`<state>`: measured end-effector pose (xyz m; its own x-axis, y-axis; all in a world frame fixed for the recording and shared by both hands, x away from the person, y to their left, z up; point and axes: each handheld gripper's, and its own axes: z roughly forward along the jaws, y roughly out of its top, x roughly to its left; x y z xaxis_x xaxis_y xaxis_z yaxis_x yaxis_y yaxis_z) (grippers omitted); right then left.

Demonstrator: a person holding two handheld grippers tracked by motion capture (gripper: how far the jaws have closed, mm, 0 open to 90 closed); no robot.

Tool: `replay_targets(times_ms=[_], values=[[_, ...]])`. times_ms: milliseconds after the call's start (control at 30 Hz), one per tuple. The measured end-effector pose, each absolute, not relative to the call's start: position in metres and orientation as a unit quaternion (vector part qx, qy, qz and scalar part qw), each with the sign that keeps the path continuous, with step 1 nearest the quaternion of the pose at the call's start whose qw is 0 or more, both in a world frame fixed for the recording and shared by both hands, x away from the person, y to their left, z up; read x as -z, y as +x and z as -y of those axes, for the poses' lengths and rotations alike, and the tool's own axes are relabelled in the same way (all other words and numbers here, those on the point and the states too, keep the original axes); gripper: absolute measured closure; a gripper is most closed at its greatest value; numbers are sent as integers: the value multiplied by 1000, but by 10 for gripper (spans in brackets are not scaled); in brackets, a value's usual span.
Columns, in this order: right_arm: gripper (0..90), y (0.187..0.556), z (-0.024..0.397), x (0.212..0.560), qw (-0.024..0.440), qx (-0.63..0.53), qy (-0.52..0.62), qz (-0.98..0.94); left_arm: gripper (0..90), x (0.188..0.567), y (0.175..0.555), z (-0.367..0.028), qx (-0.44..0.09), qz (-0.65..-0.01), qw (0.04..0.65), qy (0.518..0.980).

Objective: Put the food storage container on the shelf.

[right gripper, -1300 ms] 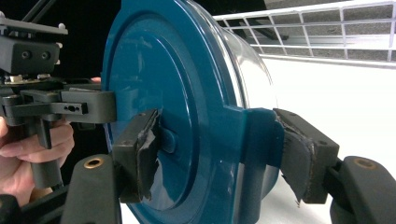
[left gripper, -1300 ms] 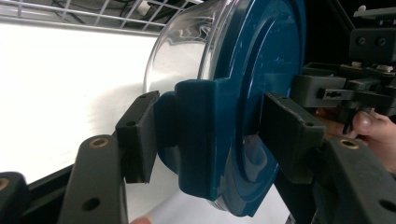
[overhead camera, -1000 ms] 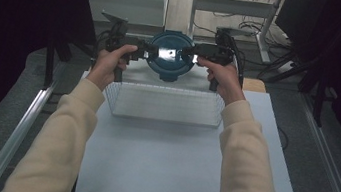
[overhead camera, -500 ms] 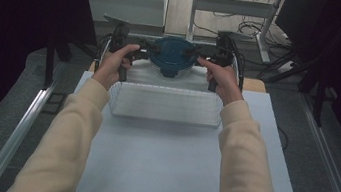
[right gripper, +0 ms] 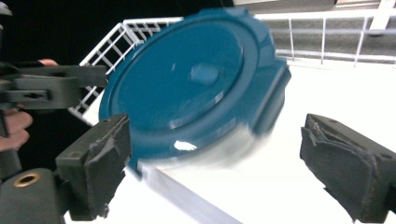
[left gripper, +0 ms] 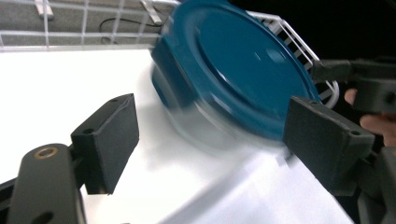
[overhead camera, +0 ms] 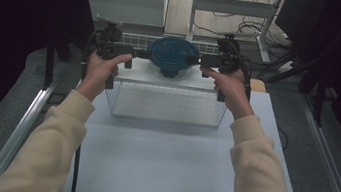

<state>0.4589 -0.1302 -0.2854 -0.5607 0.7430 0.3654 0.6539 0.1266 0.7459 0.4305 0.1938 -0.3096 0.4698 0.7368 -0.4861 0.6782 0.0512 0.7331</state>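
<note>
Container farther back, over white table

No writing, label, brand or number can be read anywhere — the blue lid is plain and blurred.

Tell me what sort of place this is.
Probably a lab or workshop recording bench, not a kitchen: a white table ringed by dark curtains, metal frame rails, loose cables on the floor behind, and a wire basket staged with a blue-lidded container.
</note>
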Motion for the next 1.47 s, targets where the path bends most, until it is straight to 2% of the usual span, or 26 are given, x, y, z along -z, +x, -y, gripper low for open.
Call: replay_targets(times_ms=[233,400,567,667,800,900,1100,1233,1467], values=[[122,417,147,305,84,-456,434,-772,198,323,373,-198,-78,-483,491,721],[168,379,163,321,89,-458,413,-782,205,349,324,-199,-90,-455,502,730],[177,340,178,345,113,-450,401,-790,210,377,290,-197,-103,-442,490,744],[190,318,187,362,113,-459,400,-785,207,397,276,-194,-91,-440,482,753],[193,295,195,394,103,-456,400,-788,207,428,264,-188,-63,-438,461,769],[197,284,198,420,94,-439,398,-800,208,445,261,-185,-63,-444,443,776],[197,279,195,458,83,-405,398,-819,212,458,259,-185,-58,-455,435,775],[208,283,198,467,84,-400,405,-818,217,466,259,-182,-65,-463,418,779],[214,281,204,461,108,-415,408,-806,222,466,258,-183,-60,-457,426,779]])
